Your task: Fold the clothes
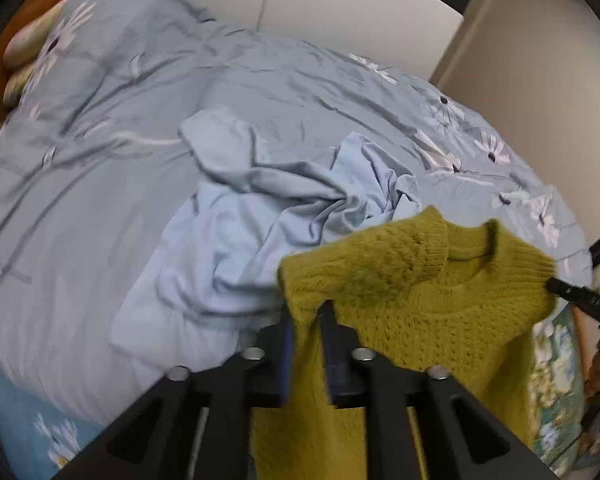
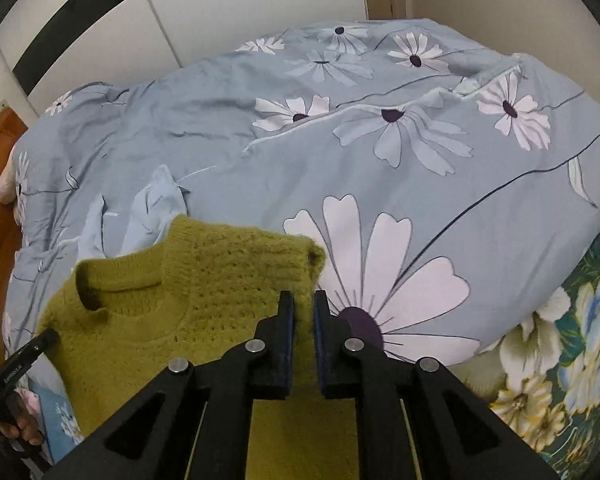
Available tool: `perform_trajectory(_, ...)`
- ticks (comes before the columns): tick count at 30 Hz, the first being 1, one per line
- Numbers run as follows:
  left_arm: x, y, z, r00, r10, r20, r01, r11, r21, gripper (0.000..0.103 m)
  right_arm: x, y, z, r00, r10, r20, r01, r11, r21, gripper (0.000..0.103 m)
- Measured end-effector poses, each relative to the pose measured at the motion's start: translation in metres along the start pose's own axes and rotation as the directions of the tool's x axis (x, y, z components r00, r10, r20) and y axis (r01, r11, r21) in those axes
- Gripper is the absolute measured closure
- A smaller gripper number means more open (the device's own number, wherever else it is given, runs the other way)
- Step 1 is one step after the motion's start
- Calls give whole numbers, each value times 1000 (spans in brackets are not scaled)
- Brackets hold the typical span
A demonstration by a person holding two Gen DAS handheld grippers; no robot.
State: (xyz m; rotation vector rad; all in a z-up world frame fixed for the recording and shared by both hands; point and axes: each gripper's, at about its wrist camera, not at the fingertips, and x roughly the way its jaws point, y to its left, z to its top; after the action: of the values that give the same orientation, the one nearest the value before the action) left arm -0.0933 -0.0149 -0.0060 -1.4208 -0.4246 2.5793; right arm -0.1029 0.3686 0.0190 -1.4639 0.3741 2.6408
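Both wrist views look closely over the sweater (image 1: 420,280) onto the bed (image 2: 260,120).

Sweater (image 1: 432,304) is running off the bottom edge in both views, so hem and sleeves aren't showing. It's covering part of the blue shirt (image 1: 260,232). Left view is blurring along the quilt (image 1: 100,152). Pillows (image 1: 24,52) are getting clipped at the frame rim.

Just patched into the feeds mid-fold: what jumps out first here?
The mustard-yellow knit sweater dominates, held up off the bed with the left claw and the right claw each pinching a shoulder edge. Behind it on the bed lies a crumpled pale blue garment. Under everything spreads a grey-blue duvet printed with big white daisies.
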Motion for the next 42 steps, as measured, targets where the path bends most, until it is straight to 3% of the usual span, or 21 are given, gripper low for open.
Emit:
perform_trajectory(2,-16,15,-15,999,-46,17,47,996,-77,43,-10,-5,-4,1000,-3,10,3,1000,-1,75)
perform_trajectory(5,-40,34,-49,997,-70,11,71,985,-158,42,-38,-16,-24,999,24,27,-25,999,28,71)
perform_trajectory(8,-48,53,-99,995,-53,-81,35,977,-211,42,-57,-37,-64,999,34,-3,-34,997,67,64)
perform_trajectory(11,-46,64,-153,979,-90,-180,37,959,-281,42,-67,-70,-125,994,50,-100,-39,993,108,57)
perform_trajectory(16,-38,46,-208,952,-97,-292,25,970,-241,42,-73,-132,-230,968,35,-248,29,968,251,56)
perform_trajectory(19,-28,31,-227,926,-95,-366,17,977,-211,42,-76,-159,-274,958,64,-279,42,933,357,56)
perform_trajectory(25,-30,8,-252,904,-87,-419,0,979,-205,43,-73,-182,-297,961,114,-251,24,873,488,55)
perform_trajectory(28,-33,-3,-265,894,-83,-440,-9,979,-204,46,-73,-175,-294,960,123,-252,13,879,476,53)
perform_trajectory(29,-34,-6,-269,891,-82,-447,-12,979,-203,49,-73,-172,-293,959,128,-253,7,883,470,57)
perform_trajectory(30,-35,-10,-273,888,-80,-453,-15,979,-203,65,-74,-168,-292,957,130,-258,4,887,462,69)
perform_trajectory(31,-36,-12,-276,887,-80,-454,-20,977,-210,79,-75,-164,-292,953,123,-277,13,897,442,77)
perform_trajectory(32,-38,-12,-277,891,-80,-448,-27,974,-227,82,-78,-159,-292,951,122,-283,12,904,428,88)
perform_trajectory(34,-45,-14,-278,899,-73,-432,-40,969,-245,87,-83,-150,-292,948,119,-294,9,916,401,90)
perform_trajectory(40,-100,-25,-247,949,-14,-314,-45,983,-178,88,-126,-128,-292,948,199,-247,-99,925,368,91)
perform_trajectory(42,-115,-25,-240,957,12,-291,-58,987,-150,88,-132,-126,-301,947,209,-244,-108,922,373,91)
